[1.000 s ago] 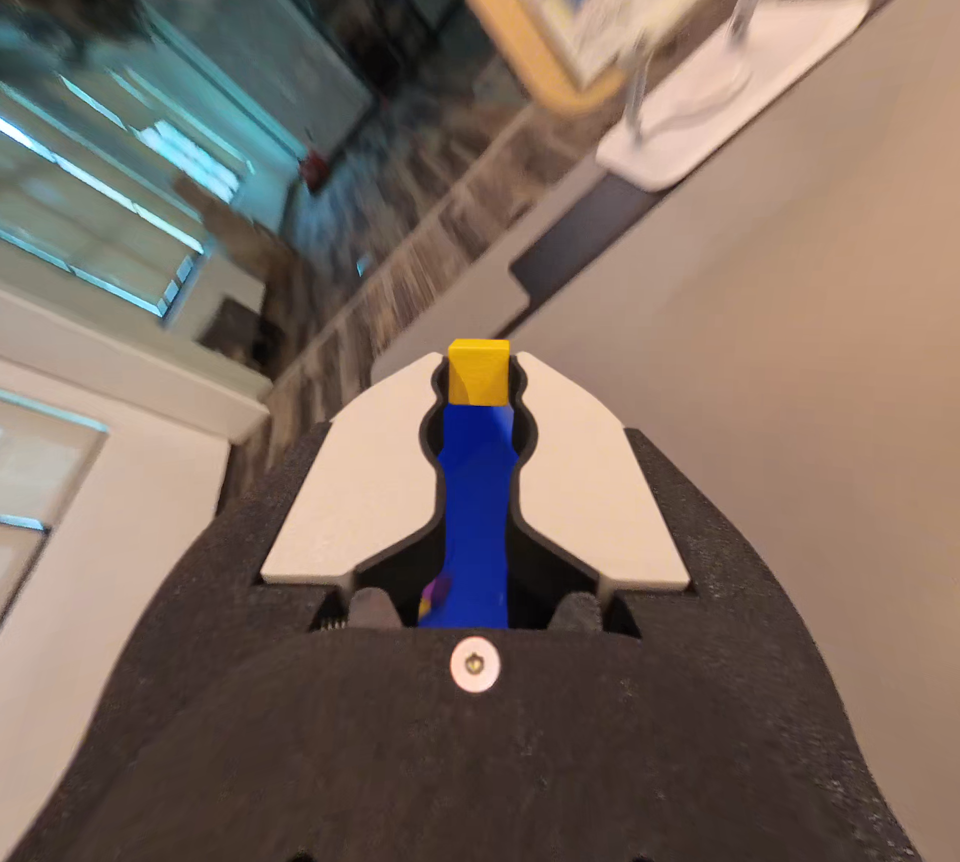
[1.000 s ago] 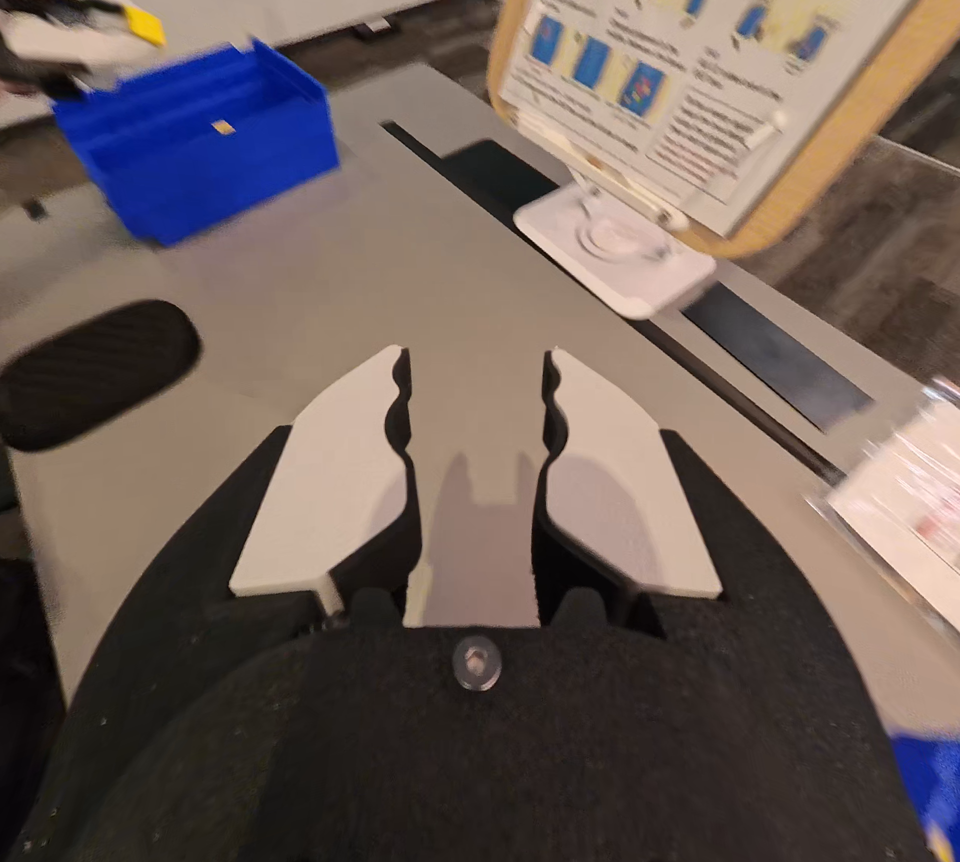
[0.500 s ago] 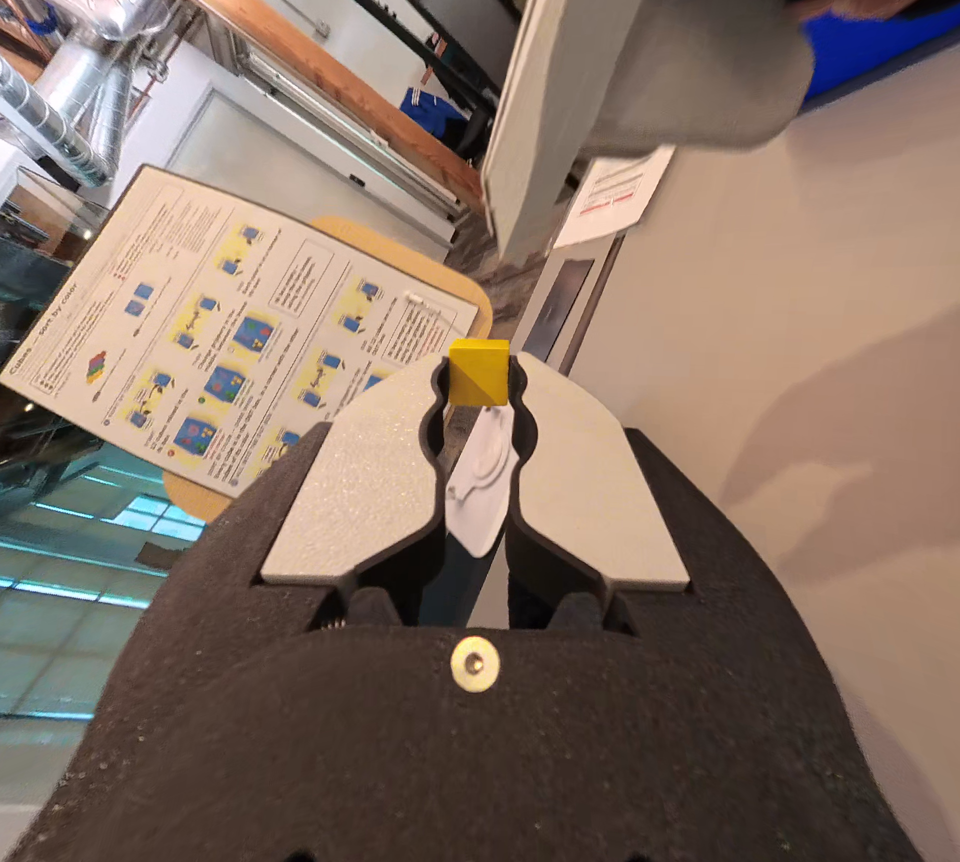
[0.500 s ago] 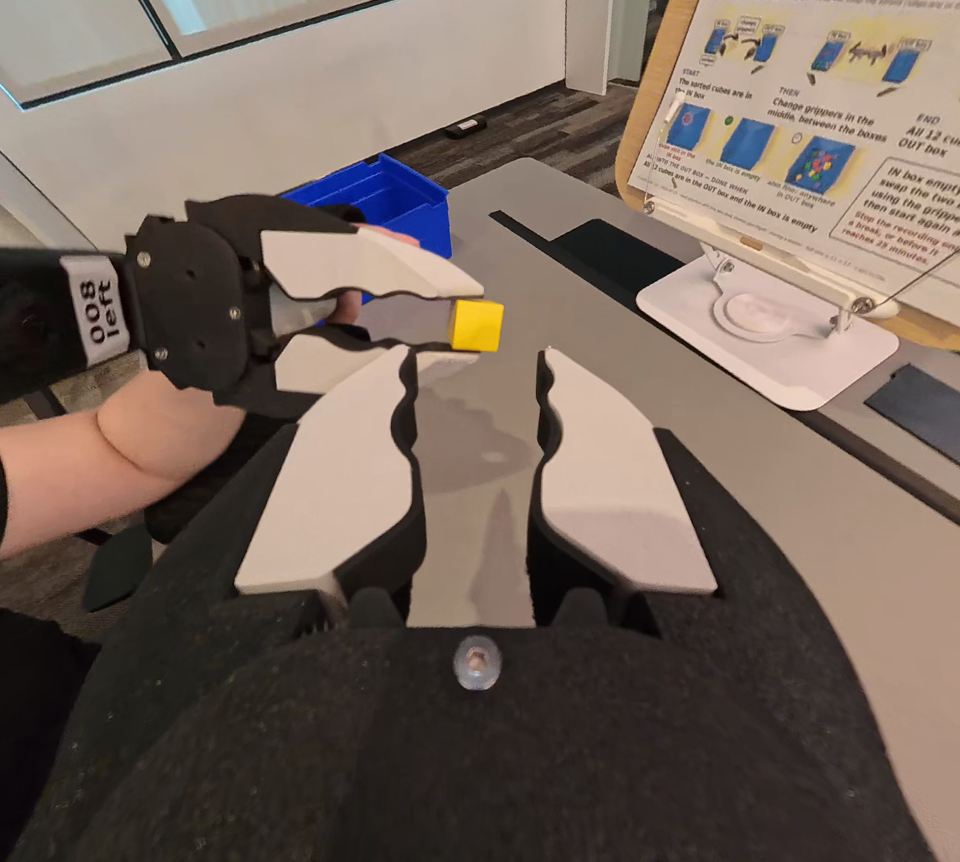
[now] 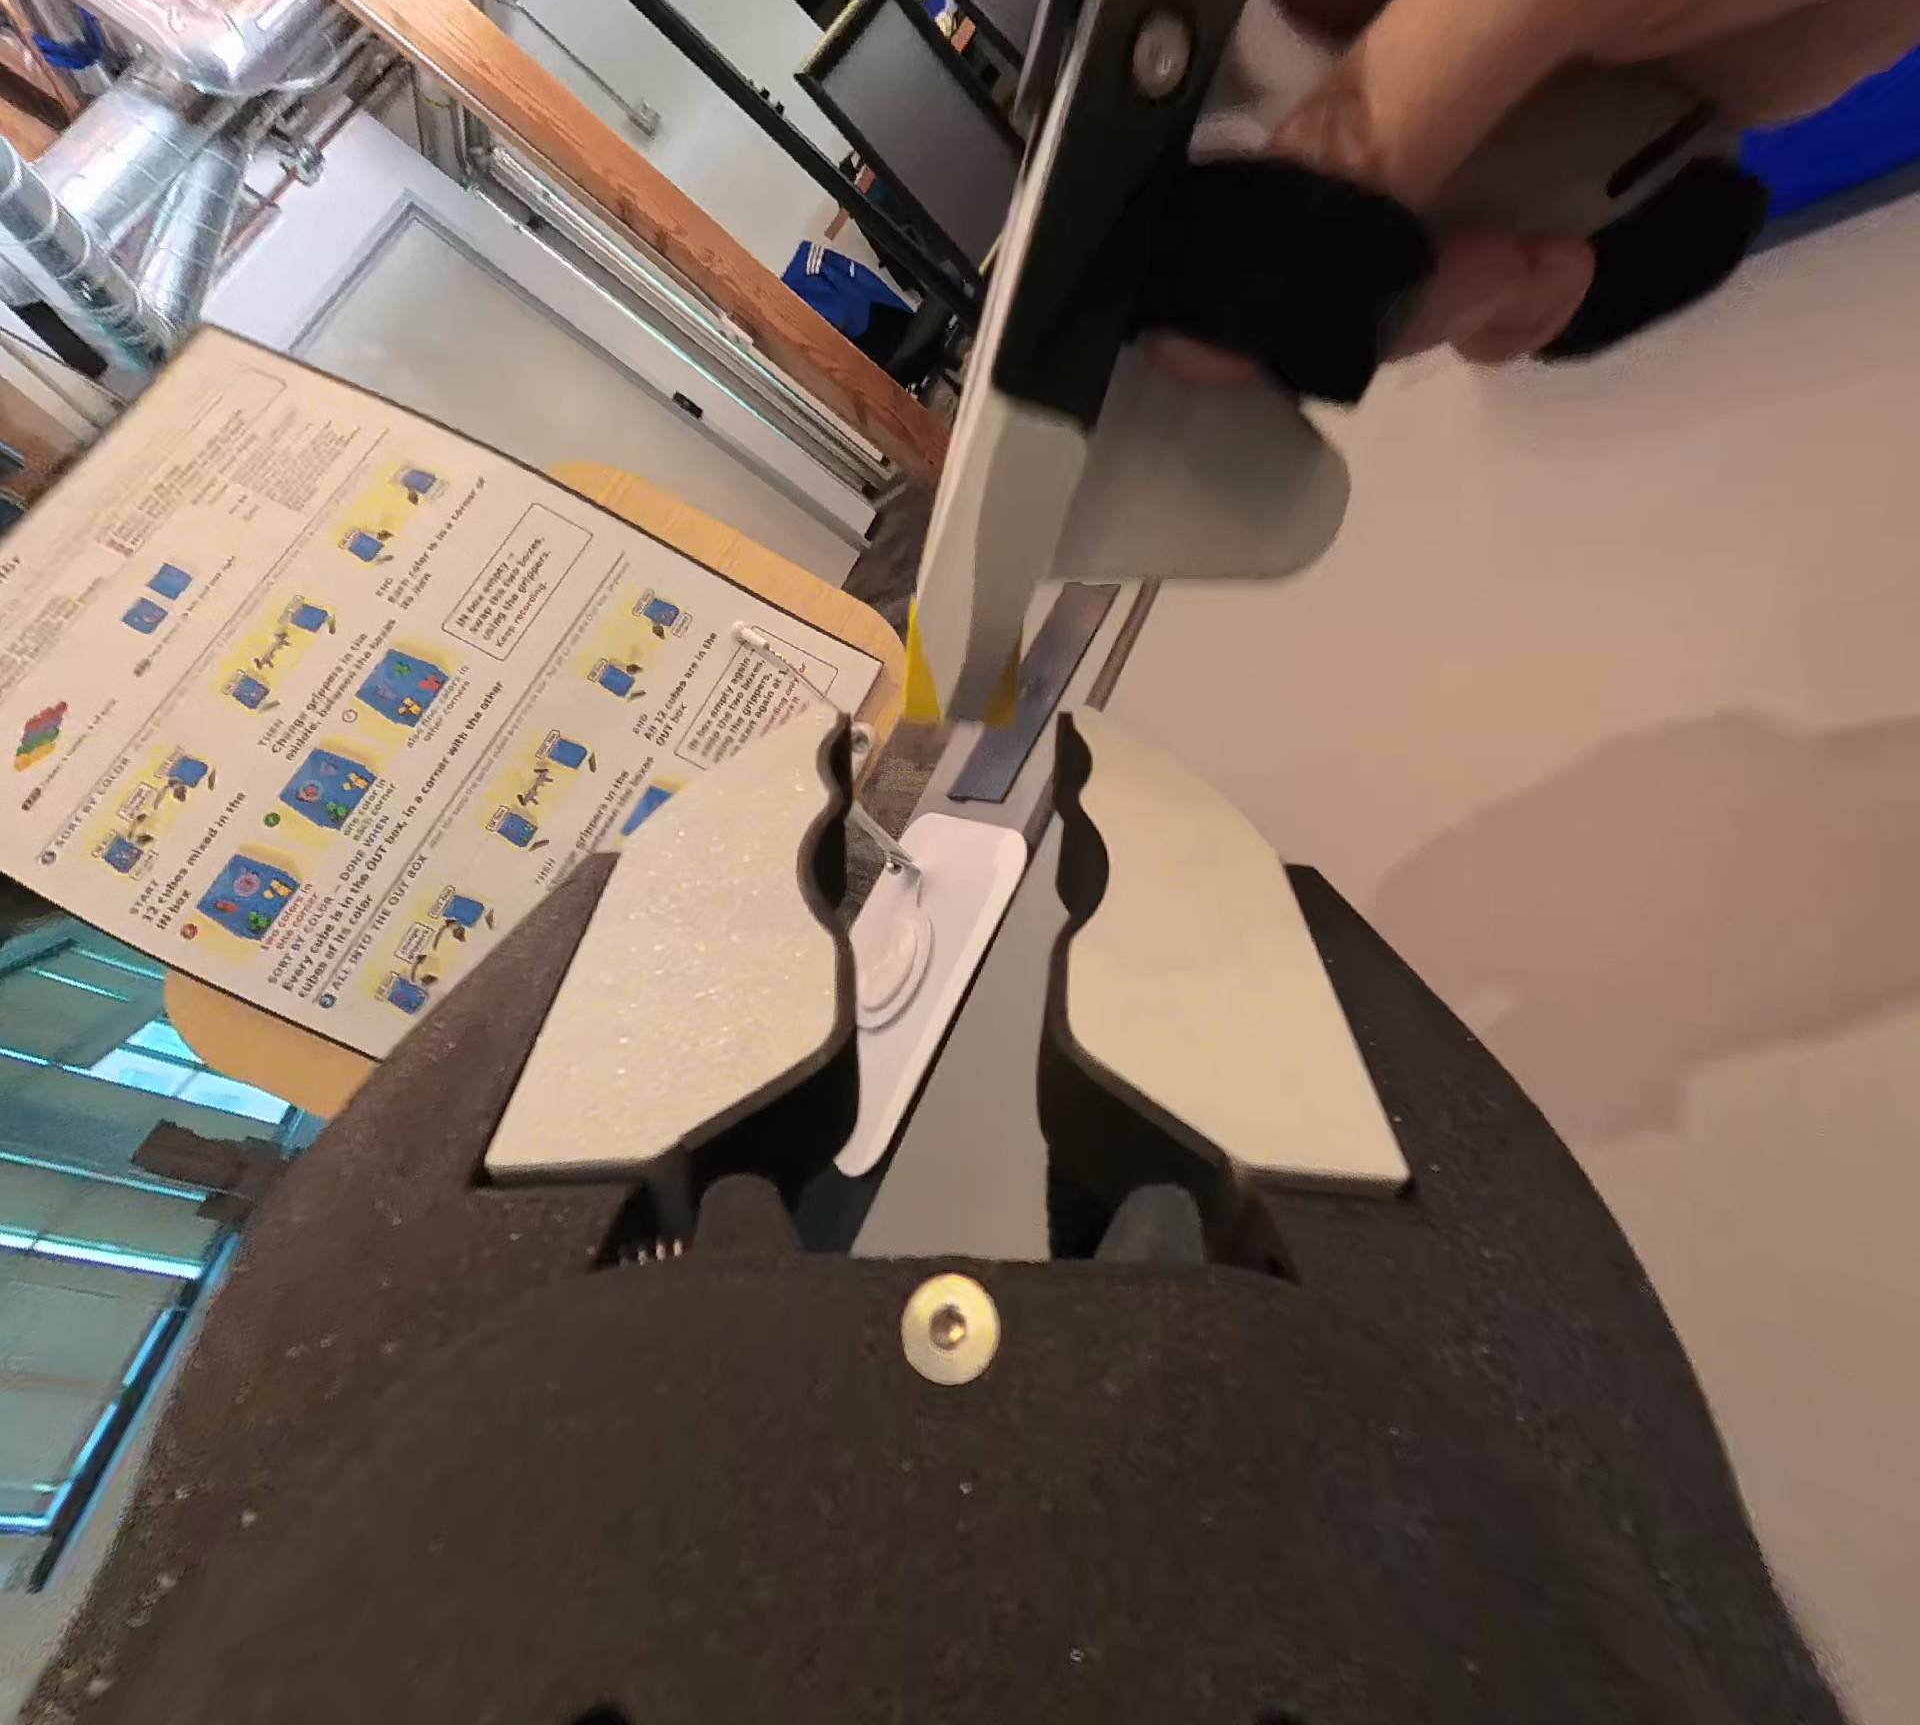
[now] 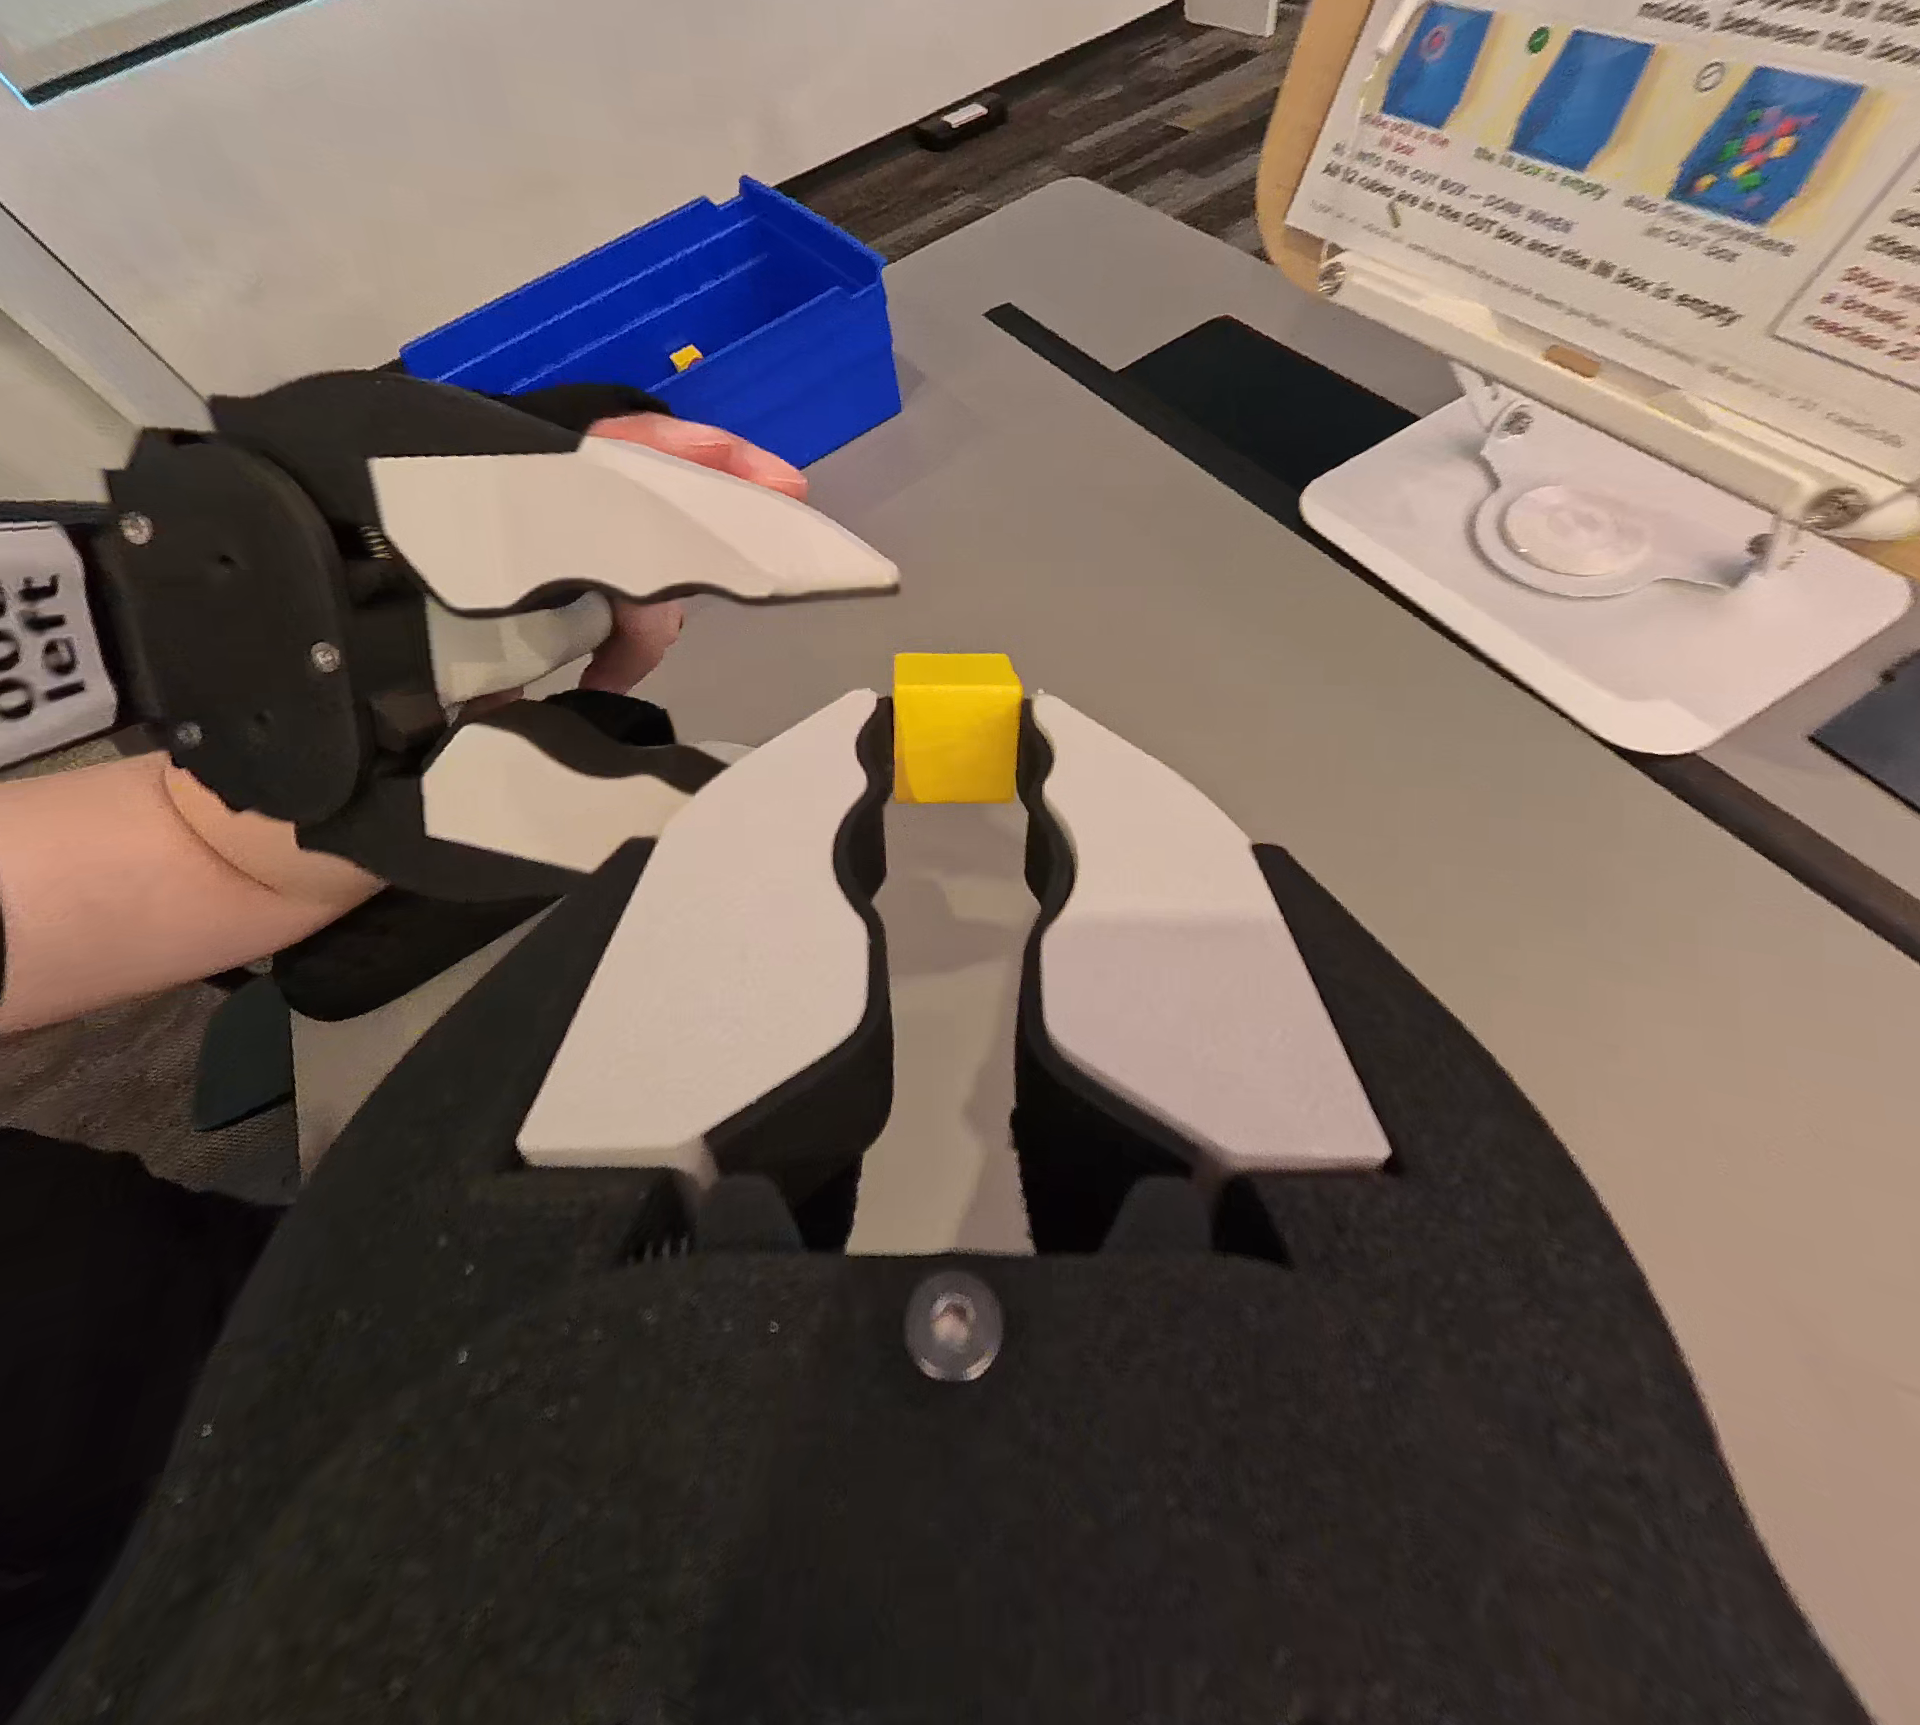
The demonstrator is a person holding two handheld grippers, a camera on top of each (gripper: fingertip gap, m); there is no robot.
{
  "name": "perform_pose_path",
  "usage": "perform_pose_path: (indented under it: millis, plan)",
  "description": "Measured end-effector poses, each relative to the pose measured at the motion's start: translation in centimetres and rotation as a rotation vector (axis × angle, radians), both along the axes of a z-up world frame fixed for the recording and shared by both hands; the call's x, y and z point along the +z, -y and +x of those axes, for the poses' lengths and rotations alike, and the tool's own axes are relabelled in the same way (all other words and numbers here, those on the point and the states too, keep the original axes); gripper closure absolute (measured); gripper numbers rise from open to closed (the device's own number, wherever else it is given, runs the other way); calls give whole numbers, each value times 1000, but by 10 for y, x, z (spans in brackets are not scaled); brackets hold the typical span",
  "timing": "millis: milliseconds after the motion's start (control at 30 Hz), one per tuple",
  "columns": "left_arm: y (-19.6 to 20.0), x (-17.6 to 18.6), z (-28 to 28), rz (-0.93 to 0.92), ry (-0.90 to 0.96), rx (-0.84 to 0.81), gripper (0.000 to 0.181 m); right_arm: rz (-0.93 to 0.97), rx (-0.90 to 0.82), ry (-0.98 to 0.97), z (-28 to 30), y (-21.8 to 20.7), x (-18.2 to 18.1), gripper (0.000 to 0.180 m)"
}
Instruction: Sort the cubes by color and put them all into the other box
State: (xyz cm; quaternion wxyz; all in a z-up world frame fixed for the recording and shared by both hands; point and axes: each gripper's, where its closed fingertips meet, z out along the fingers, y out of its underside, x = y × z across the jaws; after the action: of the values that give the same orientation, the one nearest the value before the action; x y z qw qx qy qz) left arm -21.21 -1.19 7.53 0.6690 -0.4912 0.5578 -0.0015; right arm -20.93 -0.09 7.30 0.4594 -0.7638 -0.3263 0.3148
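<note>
A yellow cube (image 6: 953,730) sits clamped between the tips of my right gripper (image 6: 953,719), held above the grey table (image 6: 1247,740). My left gripper (image 6: 805,667) is close on the left with its jaws spread wide and nothing between them. In the left wrist view my left gripper (image 5: 951,740) is open and empty. The right gripper (image 5: 961,704) comes down just ahead of it, with slivers of the yellow cube (image 5: 921,683) showing at its tips. A blue box (image 6: 665,325) at the table's far left holds a small yellow cube (image 6: 685,357).
An instruction board (image 6: 1610,65) on a white stand base (image 6: 1610,574) stands at the right rear of the table. The board also shows in the left wrist view (image 5: 312,688). A patch of a blue box (image 5: 1829,148) shows behind the right hand.
The yellow cube has passed from my left gripper to my right. The left gripper opened and let go; the right gripper moved in and shut on the cube.
</note>
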Motion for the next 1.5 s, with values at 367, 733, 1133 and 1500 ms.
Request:
perform_pose_path:
  millis: [367, 733, 1133, 1500]
  plan:
    - [-2, -1, -9, -479, 233, -174, 148, -152, -664, 224, 310, 19, 8, 158]
    - [-14, 7, -4, -634, 356, -243, 151, -597, -843, 193, 454, -28, -169, 158]
    - [2, -5, -2, -531, 256, -199, 154, -632, -703, 246, 449, -50, -211, 157]
    - [-3, -6, -5, -587, 297, -196, 158, -683, -602, 172, 422, -50, -217, 157]
